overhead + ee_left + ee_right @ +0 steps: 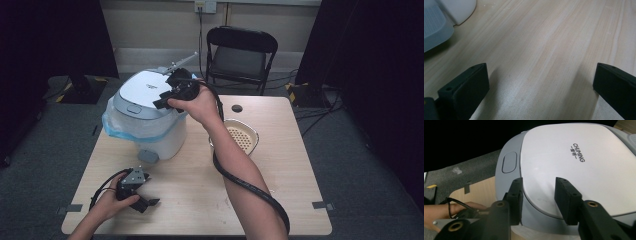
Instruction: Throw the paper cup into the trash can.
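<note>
We hold our right gripper (539, 200) over the rice cooker (150, 112) at the table's (280, 200) far left, its jaws drawn in as narrow as they go, nothing gripped between them above the white lid (579, 162). Our left gripper (540, 85) rests low over bare wood, jaws spread wide and empty.

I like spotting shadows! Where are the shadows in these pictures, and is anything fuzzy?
Left gripper view: soft dark shadows stretch up the wooden table from each jaw. Right gripper view: the rice cooker lid is bright and sharp, while the nearest jaw parts look fuzzy. High view: the room's corners are very dark.
</note>
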Available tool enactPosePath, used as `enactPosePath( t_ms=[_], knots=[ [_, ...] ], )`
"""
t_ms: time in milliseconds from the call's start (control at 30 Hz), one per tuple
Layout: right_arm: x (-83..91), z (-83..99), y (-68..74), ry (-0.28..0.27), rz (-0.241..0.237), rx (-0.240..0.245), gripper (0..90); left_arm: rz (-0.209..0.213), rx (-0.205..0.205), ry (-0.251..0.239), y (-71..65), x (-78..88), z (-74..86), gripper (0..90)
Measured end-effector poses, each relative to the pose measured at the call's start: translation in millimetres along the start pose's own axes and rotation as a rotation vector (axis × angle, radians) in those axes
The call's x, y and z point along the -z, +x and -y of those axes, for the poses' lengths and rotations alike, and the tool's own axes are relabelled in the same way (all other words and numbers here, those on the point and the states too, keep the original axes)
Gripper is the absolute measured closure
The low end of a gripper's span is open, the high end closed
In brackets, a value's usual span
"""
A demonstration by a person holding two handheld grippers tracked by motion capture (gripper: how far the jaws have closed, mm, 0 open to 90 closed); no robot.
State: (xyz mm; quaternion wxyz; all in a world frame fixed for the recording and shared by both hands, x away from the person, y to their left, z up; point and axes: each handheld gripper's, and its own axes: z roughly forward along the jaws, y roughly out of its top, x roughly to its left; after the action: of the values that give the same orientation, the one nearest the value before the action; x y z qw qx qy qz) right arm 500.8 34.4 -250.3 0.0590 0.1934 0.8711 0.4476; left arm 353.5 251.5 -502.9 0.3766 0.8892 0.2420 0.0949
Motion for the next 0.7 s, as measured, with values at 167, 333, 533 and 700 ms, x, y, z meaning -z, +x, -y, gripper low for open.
enactPosePath(
  t_ms=[167,333,533,700],
  knots=[
    [-1.7,0.0,0.9,0.003,0.035,0.010,70.9,-0.001,0.001,0.003,0.0,0.1,0.1,0.0],
    [-3.1,0.7,2.1,0.010,0.060,0.028,76.5,0.000,0.000,-0.002,-0.1,-0.1,0.1,0.0],
    [-4.1,1.4,3.7,0.041,0.073,0.067,79.0,0.000,0.001,-0.004,-0.1,-0.3,0.2,0.0],
    [-2.7,-1.9,1.5,0.028,0.070,0.020,59.9,0.000,0.001,-0.004,-0.1,-0.3,0.2,0.0]
  ],
)
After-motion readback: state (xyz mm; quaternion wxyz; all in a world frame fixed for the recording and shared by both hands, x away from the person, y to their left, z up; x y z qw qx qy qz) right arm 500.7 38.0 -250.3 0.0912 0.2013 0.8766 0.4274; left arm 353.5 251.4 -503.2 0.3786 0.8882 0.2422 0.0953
